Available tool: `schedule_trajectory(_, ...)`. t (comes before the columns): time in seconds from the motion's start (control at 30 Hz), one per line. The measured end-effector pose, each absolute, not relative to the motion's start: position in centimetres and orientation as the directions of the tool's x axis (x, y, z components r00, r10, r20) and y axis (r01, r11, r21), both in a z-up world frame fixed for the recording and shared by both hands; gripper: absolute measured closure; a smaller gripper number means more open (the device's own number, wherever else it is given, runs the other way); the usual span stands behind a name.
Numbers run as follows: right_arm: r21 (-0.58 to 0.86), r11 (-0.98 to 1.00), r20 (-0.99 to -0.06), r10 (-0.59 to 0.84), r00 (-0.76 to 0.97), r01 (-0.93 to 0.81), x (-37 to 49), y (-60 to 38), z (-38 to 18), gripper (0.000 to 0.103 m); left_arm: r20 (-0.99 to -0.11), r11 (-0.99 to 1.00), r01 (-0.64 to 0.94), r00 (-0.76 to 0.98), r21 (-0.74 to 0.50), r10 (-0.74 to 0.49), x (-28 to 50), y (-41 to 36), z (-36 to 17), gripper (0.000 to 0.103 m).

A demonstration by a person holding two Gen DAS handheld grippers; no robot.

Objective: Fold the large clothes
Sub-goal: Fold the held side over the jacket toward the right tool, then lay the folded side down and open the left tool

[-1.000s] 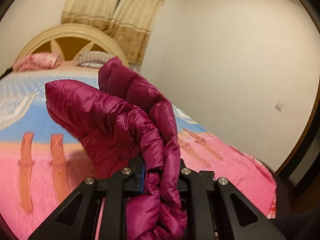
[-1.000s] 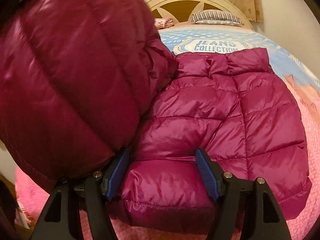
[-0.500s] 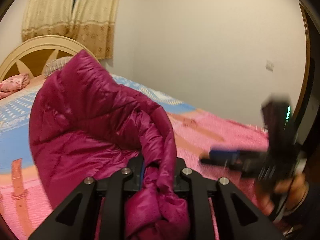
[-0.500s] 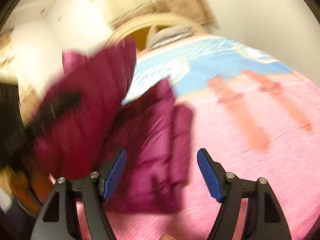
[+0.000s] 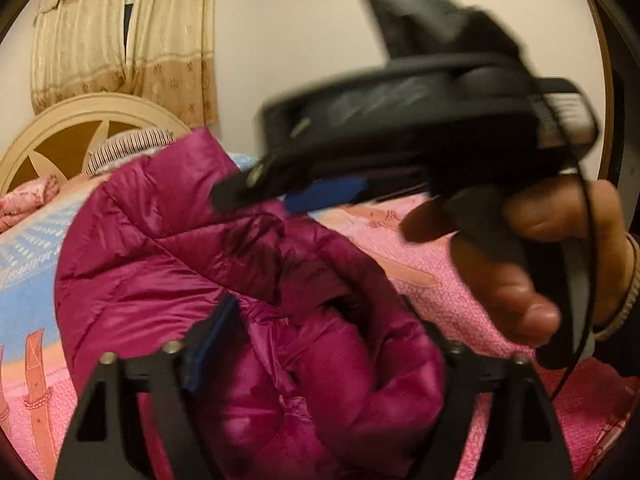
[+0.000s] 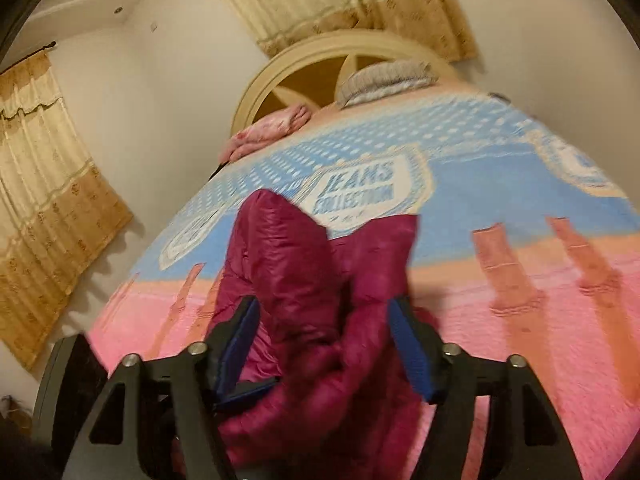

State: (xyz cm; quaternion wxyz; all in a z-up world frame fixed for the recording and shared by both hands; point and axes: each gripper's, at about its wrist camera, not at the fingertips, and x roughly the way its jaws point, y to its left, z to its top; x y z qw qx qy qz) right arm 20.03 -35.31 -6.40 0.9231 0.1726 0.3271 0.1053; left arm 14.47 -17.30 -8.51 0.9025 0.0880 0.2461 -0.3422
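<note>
A magenta quilted puffer jacket [image 5: 180,248] lies bunched near the foot of the bed. In the left wrist view my left gripper [image 5: 324,344] has its jaws opening wide. A puffy fold of the jacket sits loose between them and hides the right finger. In the right wrist view my right gripper [image 6: 326,344] hovers over the jacket [image 6: 288,264]. Its jaws are closing with the fabric between the blue pads [image 6: 408,352], and no grip shows. A hand [image 5: 532,264] holds that gripper's blurred black body [image 5: 420,112] just above the jacket.
The bedspread [image 6: 520,360] is pink near me and blue farther off. A cream headboard [image 6: 320,56], a striped pillow [image 6: 384,76] and a pink pillow [image 6: 272,128] stand at the far end. Curtains [image 6: 44,200] hang left; a bare wall [image 5: 304,40] runs along the right.
My left jaws went from shut on a jacket fold to wide apart, and the jacket sank onto the bed. The right gripper swung up and across, close in front of the left camera.
</note>
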Motion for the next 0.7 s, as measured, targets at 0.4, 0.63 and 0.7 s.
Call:
schedule_trajectory(0.4, 0.205, 0.977, -0.711, 0.104, 0.695, 0.064, 21.4, -36.6, -10.1, 0.069, -0.433, 0.832, 0.555, 0.753, 0.012, -0.496, 10.6, -10.6, -5.9, 0.0)
schedule_trajectory(0.63, 0.153, 0.972, -0.633, -0.044, 0.773, 0.181, 20.0, -34.6, -4.9, 0.069, -0.554, 0.878, 0.466, 0.705, -0.109, -0.443, 15.2, -11.1, -11.1, 0.0)
schedule_trajectory(0.7, 0.205, 0.968, -0.57, -0.003, 0.821, 0.145, 19.7, -33.0, -2.6, 0.069, -0.546, 0.879, 0.468, 0.714, -0.094, -0.439, 14.8, -12.0, -11.1, 0.0)
